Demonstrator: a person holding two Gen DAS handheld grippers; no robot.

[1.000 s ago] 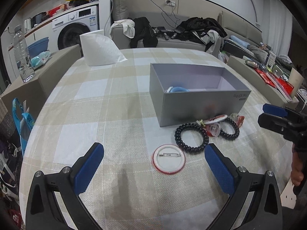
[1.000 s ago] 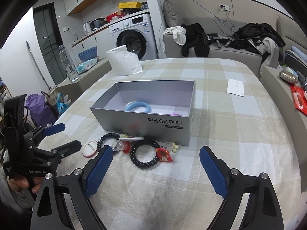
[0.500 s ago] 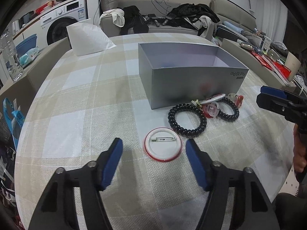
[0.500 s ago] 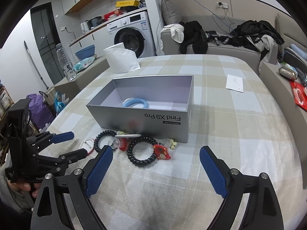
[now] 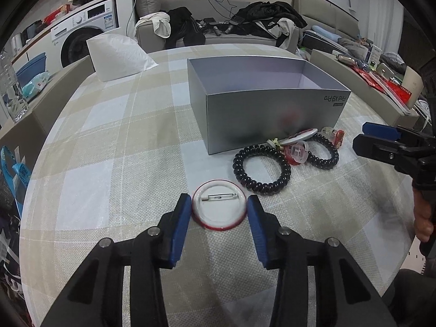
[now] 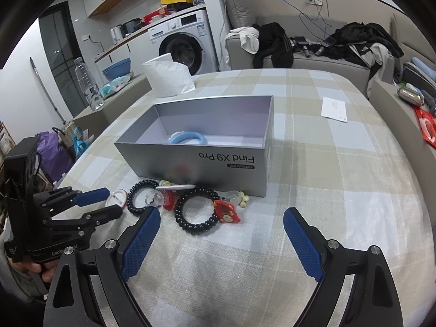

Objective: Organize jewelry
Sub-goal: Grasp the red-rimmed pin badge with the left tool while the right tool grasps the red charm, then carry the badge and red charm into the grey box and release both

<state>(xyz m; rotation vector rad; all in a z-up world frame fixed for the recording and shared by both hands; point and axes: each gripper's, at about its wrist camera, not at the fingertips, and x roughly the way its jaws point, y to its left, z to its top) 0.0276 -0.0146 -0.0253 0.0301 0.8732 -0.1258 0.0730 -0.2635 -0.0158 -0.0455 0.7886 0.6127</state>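
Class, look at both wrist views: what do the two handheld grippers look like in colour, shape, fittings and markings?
Both match. The left gripper and right gripper have black angular frames with triangular cut-outs, silver round bolts at the joints, and two long fingers faced with blue pads in a fine diamond texture. Seen from the right wrist camera, the left gripper's black body carries white lettering, partly hidden, and a black block on top.
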